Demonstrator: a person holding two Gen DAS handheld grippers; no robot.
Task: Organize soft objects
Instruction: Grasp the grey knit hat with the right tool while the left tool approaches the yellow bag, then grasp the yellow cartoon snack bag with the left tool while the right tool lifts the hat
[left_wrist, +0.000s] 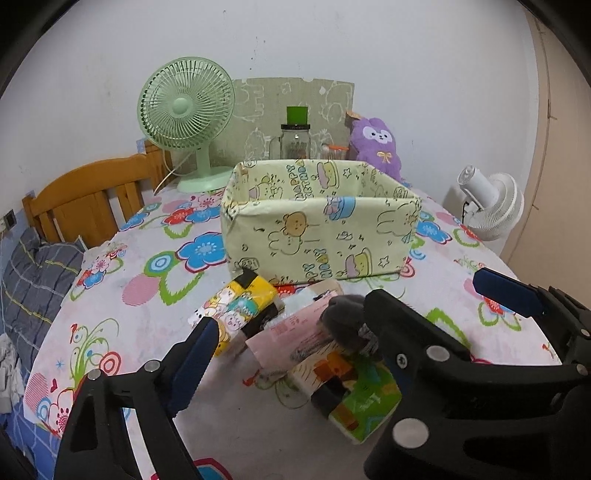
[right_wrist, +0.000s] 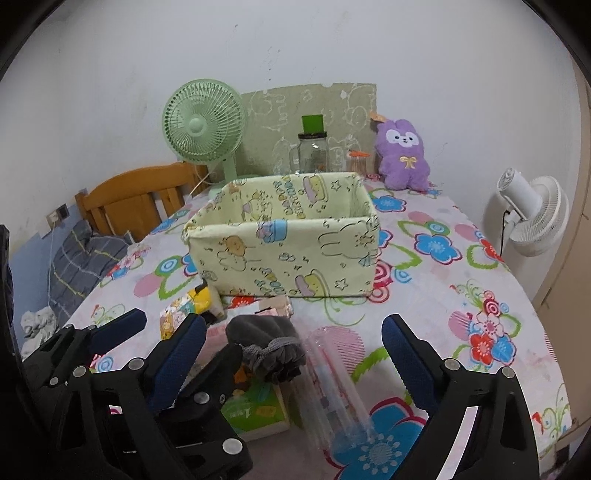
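Observation:
A pale yellow fabric box (left_wrist: 321, 240) (right_wrist: 284, 254) stands empty on the flowered tablecloth. In front of it lies a heap: a yellow cartoon tissue pack (left_wrist: 240, 299) (right_wrist: 184, 310), a pink pack (left_wrist: 291, 332), a grey drawstring pouch (left_wrist: 343, 321) (right_wrist: 266, 350), a green pack (left_wrist: 365, 406) (right_wrist: 258, 410) and a clear plastic tube (right_wrist: 328, 387). My left gripper (left_wrist: 291, 317) hangs open over the packs. My right gripper (right_wrist: 295, 321) is open above the pouch and tube. Neither holds anything. They are close side by side; a right pad (left_wrist: 509, 291) and a left pad (right_wrist: 118, 328) show.
A purple plush (left_wrist: 376, 144) (right_wrist: 402, 155), a glass jar with a green lid (left_wrist: 295, 140) and a green desk fan (left_wrist: 184, 110) stand at the back by the wall. A white fan (right_wrist: 532, 218) is beyond the right table edge. A wooden bed frame (left_wrist: 85, 199) is at left.

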